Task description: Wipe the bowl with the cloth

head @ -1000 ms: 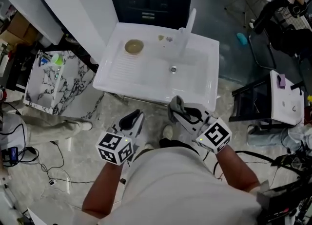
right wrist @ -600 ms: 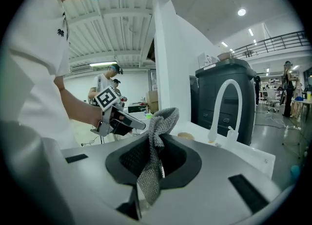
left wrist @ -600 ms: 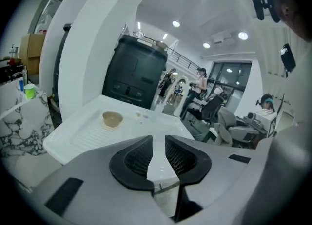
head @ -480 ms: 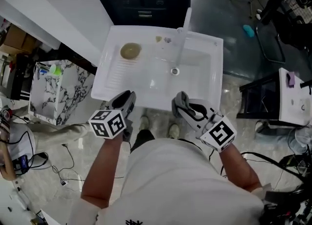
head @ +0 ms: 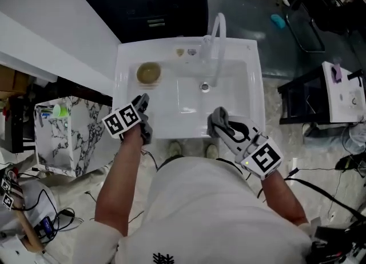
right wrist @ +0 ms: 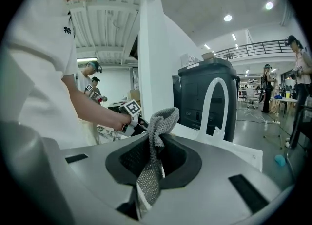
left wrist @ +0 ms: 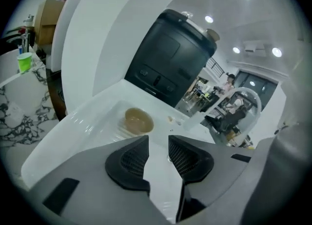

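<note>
Head view | left gripper (left wrist: 158, 146) jaws just opening, empty | right gripper (right wrist: 156, 158) clenches cloth (right wrist: 163, 119) | faucet (head: 217, 34) near bowl (head: 148, 73)

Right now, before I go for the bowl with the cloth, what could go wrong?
1. The bowl sits loose on the ribbed drainboard. The left gripper, whose jaws have just been opening with nothing between them, could shove it away rather than catch its rim.
2. The right gripper pinches the cloth by a narrow bunch, so it may slip out during wiping.
3. The faucet arches close to the cloth's path to the bowl and might snag it.
</note>
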`<state>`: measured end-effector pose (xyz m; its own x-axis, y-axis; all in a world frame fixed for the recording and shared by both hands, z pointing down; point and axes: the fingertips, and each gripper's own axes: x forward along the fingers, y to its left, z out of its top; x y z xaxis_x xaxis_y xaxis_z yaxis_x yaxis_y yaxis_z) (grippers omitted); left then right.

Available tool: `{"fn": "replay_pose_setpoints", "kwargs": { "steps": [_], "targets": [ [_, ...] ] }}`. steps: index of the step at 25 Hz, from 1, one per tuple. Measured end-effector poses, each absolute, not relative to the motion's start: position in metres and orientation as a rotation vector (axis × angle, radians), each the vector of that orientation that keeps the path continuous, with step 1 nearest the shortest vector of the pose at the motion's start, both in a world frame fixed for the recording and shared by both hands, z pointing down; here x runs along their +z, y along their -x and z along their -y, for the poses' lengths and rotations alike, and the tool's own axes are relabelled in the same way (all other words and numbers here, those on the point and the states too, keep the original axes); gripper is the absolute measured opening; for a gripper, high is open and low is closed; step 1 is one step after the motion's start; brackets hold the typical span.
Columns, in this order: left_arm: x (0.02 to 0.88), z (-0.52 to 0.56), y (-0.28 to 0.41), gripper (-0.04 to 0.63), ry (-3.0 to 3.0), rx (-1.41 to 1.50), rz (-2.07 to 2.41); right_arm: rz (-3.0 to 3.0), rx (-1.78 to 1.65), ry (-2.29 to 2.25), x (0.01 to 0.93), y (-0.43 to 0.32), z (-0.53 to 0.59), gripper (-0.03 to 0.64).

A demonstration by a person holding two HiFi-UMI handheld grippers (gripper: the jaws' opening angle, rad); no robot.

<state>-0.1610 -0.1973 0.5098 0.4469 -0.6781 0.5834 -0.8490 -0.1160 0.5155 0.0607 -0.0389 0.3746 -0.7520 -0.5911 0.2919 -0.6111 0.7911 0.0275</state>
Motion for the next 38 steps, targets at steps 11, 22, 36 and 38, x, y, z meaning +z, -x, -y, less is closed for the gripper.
{"fn": "replay_pose_setpoints", "kwargs": {
  "steps": [11, 22, 36, 38],
  "targets": [
    [0.582, 0.277, 0.199, 0.152, -1.699, 0.270, 1.220, 2.576, 0.173, -1.118, 0.382, -0.021, 0.052, 0.046],
    [0.632, 0.316, 0.210, 0.170, -1.615, 0.333, 1.213, 2.467, 0.230, -1.277, 0.388, -0.013, 0.050, 0.046],
    [0.650, 0.326, 0.205, 0.037, -1.598, 0.426, 1.214, 2.440, 0.216, -1.277, 0.386, -0.019, 0.054, 0.046],
    [0.644, 0.328, 0.207, 0.028, -1.617, 0.411, 1.229, 2.440, 0.214, -1.266, 0.387, -0.020, 0.053, 0.046]
  ]
}}
